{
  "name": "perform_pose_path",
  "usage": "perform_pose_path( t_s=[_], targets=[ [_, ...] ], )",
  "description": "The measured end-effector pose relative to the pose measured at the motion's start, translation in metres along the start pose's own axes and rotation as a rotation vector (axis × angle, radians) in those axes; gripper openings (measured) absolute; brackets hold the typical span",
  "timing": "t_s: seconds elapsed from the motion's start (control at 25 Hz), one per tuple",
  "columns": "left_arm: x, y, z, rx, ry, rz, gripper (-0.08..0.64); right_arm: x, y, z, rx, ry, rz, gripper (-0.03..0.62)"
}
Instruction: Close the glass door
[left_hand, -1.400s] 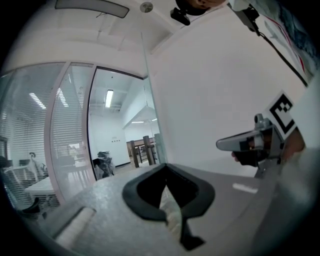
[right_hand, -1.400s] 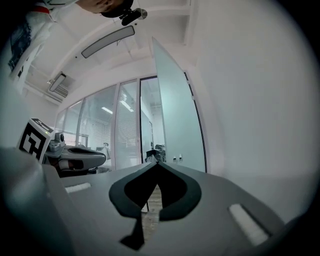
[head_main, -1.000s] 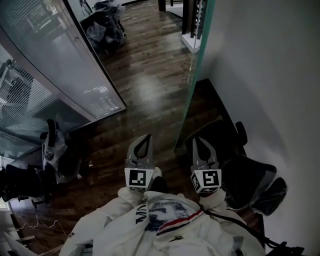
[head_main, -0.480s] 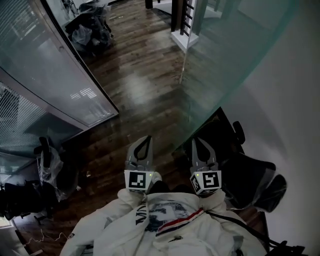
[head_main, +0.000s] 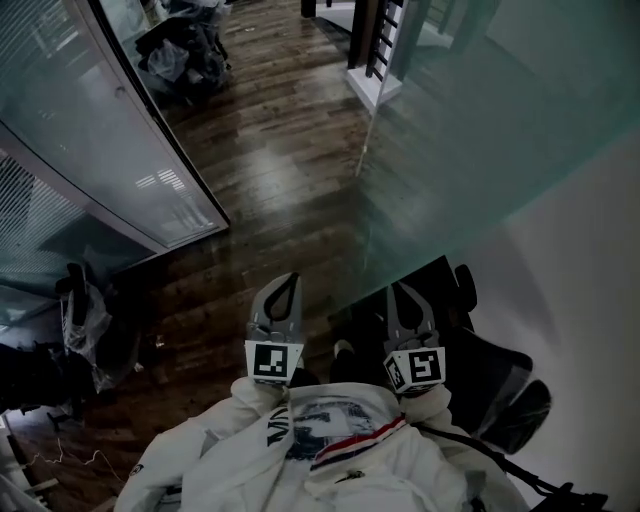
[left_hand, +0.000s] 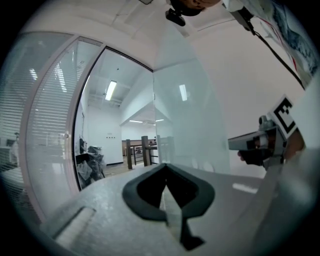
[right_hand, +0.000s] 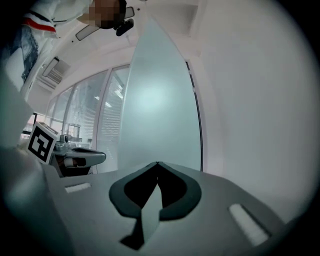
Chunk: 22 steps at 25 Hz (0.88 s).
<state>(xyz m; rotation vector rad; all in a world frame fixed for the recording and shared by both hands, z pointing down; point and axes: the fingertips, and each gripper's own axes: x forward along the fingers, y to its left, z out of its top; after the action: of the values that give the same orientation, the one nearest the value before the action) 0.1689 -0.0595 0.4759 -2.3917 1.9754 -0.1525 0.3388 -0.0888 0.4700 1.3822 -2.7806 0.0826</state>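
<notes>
Head view: both claws low in the centre of the frame, pointing toward the top of the frame, side by side but apart; white jacket sleeves (head_main: 250, 440) behind them.

Left claw (head_main: 289, 279): jaws closed tip to tip, nothing between them; confirmed in left gripper view, where the tips (left_hand: 165, 165) meet in a point.

Right claw (head_main: 401, 290): jaws likewise pressed together and empty; same reading in right gripper view (right_hand: 157, 164).

Glass door (head_main: 480, 130): greenish pane filling the upper right of the head view; its lower edge slants down to a corner just above my right claw; the left claw sits to the left of that edge, over the wooden floor (head_main: 270, 160).

Left gripper view: pane (left_hand: 187, 125) rises directly beyond my tips and spreads right; right claw (left_hand: 260, 145) at the right margin.

Right gripper view: pane (right_hand: 160, 110) stands dead ahead of my tips; white wall (right_hand: 250, 100) to its right; left claw (right_hand: 80, 157) at centre left.

Contact between either claw and the glass: cannot tell.

Glass partition (head_main: 90, 120) along the upper left.
</notes>
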Motion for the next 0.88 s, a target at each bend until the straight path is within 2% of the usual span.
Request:
perform_pose_path(
  t_s=[0.24,0.4,0.52,0.64,0.72,0.88],
  targets=[
    [0.006,0.005,0.019,0.017,0.009,0.133,-0.005,0.03,-0.023,0.017,0.011,-0.028,0.135,0.005],
    [0.003,0.001,0.02,0.036,0.018,0.211,-0.005,0.041,-0.032,0.003,0.017,-0.004,0.211,0.025],
    [-0.006,0.006,0.01,0.076,0.033,0.283,-0.005,0.052,-0.025,-0.016,0.029,0.042,0.321,0.089],
    [-0.014,0.008,0.013,0.045,0.043,0.336,-0.005,0.061,-0.012,-0.039,0.009,0.112,0.462,0.222],
    [-0.018,0.008,0.012,0.056,0.051,0.366,-0.005,0.065,-0.004,-0.05,-0.001,0.136,0.565,0.294],
    [-0.025,0.009,0.012,0.074,0.063,0.428,-0.005,0.075,0.011,-0.065,-0.04,0.164,0.743,0.324]
  ],
)
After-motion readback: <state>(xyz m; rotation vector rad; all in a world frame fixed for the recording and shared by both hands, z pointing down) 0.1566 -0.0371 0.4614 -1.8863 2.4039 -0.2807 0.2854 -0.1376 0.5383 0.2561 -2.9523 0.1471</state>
